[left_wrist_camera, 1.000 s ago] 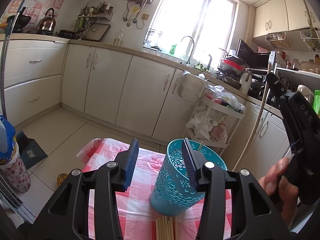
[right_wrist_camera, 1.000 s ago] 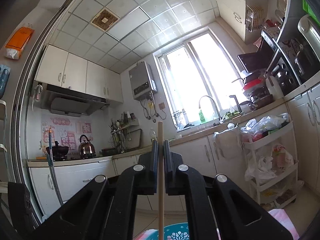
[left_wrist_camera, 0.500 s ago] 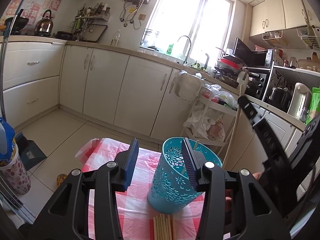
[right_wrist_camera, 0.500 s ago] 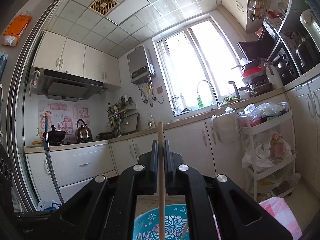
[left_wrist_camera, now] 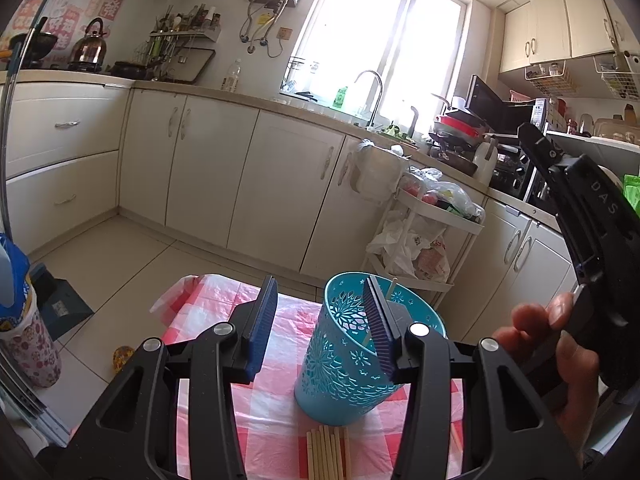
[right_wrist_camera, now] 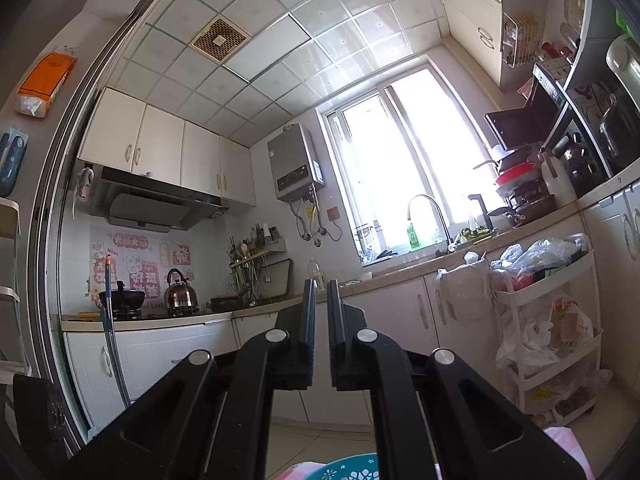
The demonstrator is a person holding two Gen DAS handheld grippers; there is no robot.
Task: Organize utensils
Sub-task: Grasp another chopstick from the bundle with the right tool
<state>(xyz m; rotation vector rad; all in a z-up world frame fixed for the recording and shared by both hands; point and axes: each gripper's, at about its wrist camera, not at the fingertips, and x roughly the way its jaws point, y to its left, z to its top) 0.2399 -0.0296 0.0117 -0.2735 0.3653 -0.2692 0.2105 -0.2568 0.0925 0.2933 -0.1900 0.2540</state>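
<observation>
right tongs (right_wrist_camera: 318,308) released, narrow gap, empty; chopstick clamped 0.5 s ago now gone | chopstick (left_wrist_camera: 390,290) stands in teal holder (left_wrist_camera: 340,364) on worktop (left_wrist_camera: 276,396) | left tongs (left_wrist_camera: 320,328) spread wide, empty, beside holder | chopstick bundle (left_wrist_camera: 326,454) lies before holder, likely next

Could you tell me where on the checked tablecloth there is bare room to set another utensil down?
The tablecloth is bare left of the blue holder, between the open left gripper fingers, and toward the far left corner. It is crowded just in front of the holder, where the chopsticks lie bundled.
</observation>
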